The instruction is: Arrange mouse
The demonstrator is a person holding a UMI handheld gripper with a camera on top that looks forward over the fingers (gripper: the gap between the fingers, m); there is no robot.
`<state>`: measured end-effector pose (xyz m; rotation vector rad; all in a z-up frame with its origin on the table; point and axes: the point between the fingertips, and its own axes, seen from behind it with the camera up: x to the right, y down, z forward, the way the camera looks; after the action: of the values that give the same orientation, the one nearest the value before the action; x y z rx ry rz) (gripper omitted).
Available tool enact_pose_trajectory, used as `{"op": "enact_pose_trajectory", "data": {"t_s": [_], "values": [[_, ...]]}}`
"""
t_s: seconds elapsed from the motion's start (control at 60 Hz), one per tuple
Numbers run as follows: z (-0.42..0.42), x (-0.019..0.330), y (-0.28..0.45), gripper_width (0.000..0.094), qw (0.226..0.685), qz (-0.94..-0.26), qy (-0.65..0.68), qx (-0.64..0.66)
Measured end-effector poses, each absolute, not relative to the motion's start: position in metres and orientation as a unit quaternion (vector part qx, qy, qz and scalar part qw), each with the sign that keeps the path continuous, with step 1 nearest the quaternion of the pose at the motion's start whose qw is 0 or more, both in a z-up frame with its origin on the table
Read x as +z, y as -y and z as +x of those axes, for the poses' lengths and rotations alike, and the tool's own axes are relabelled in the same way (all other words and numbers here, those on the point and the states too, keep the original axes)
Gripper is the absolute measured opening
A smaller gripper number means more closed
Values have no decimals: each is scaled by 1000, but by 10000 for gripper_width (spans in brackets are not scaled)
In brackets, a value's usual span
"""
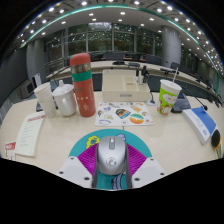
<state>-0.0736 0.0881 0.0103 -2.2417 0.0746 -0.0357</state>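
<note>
A silver-grey mouse [112, 153] lies lengthwise between my two fingers, its front pointing away from me. My gripper [112, 160] is shut on the mouse: the magenta pads [91, 155] press on its left and right sides. A teal round surface [128, 142] with a small yellow figure on it shows around and under the mouse, on the cream table [60, 135]. Whether the mouse rests on that surface or is held just above it, I cannot tell.
Beyond the mouse lies a colourful printed sheet [125, 112]. A tall red bottle with a green cap [83, 85] and two white mugs [62, 99] stand at the far left. A paper cup [169, 95] and a blue-and-white object [201, 123] are on the right, and a paper [30, 132] lies at the left.
</note>
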Motion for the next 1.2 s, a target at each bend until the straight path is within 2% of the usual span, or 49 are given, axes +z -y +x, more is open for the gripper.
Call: {"op": "enact_pose_trajectory", "data": {"t_s": [0.117,0.2,0.233,0.283,0.3,0.333,0.4,0.55,0.7,0.967,1.2], "values": [[-78,-12,-82,461,412,-910,-33,0],[-76,-9,-77,524,414,-910,-30,-3],[-76,-3,-74,622,411,-911,-31,-2],[-80,9,-66,844,415,-910,-28,1],[-81,15,-63,873,417,-909,-27,1],[-81,28,-56,829,420,-907,-24,0],[-82,60,-39,866,434,-901,-23,-11],[-98,132,24,863,452,-892,-17,-10],[-115,182,103,865,470,-882,-15,3],[-125,220,220,860,485,-874,-24,-5],[-127,239,266,858,499,-866,-24,-18]]}}
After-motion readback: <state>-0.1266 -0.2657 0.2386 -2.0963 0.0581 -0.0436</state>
